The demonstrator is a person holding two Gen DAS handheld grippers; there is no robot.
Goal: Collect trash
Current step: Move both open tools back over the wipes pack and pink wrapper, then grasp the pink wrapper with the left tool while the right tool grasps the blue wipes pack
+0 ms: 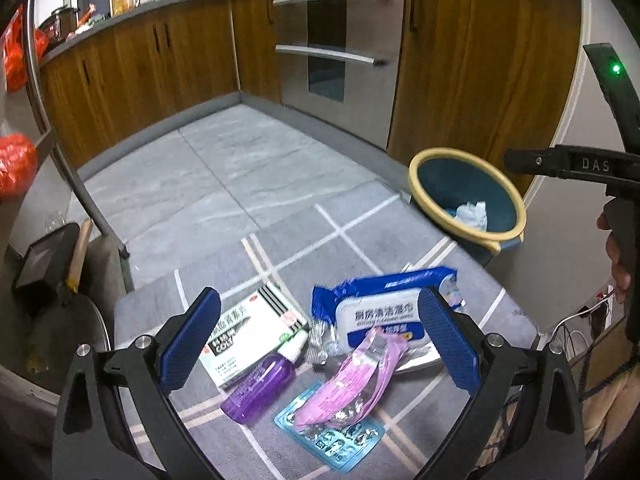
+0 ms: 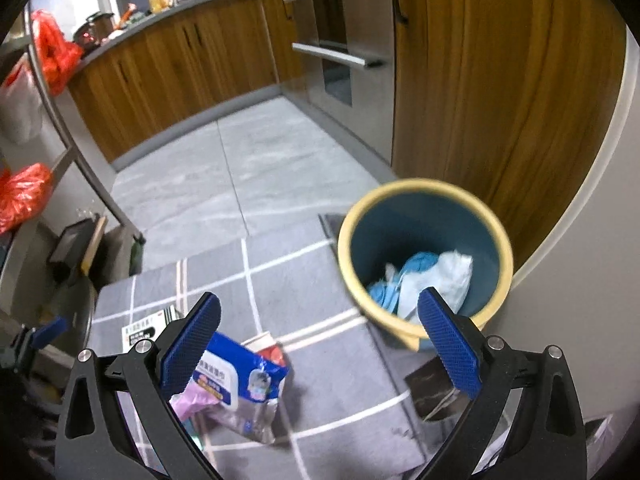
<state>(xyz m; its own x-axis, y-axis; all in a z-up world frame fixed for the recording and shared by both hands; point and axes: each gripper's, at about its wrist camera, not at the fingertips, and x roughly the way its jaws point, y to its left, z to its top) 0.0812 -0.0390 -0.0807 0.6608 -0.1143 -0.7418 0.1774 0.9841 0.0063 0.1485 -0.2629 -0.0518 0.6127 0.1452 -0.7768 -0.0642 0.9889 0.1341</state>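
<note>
Because most of the trash is thin packaging, it should weigh very little and bend easily, so I judge that a grip on an edge or a folded part will hold better than a grip on a flat face. The pile lies on the grey mat (image 1: 360, 240) in front of the left gripper (image 1: 320, 340), whose jaws stand wide apart with nothing between them. The pink wrapper (image 1: 360, 380) is soft and glossy, probably slippery, and it rests partly on a blister pack (image 1: 332, 440), which looks stiff but too flat to catch from above. The wipes pack (image 1: 376, 316) is a soft pouch, and its crimped end seems the best place to pinch. The box (image 1: 248, 332) is rigid and light, so its narrow sides suit the pads. The purple bottle (image 1: 264, 384) lies on its side, touching the box; it is smooth and round and may roll. The right gripper (image 2: 320, 340), also fully open and empty, hovers near the bin (image 2: 424, 196), which stands just beside the mat and already holds crumpled white and blue material. The mat is a low checked cloth on a grey tile floor (image 1: 224, 168), in a kitchen with wooden cabinets (image 1: 480, 60) and an oven (image 1: 332, 40).
</note>
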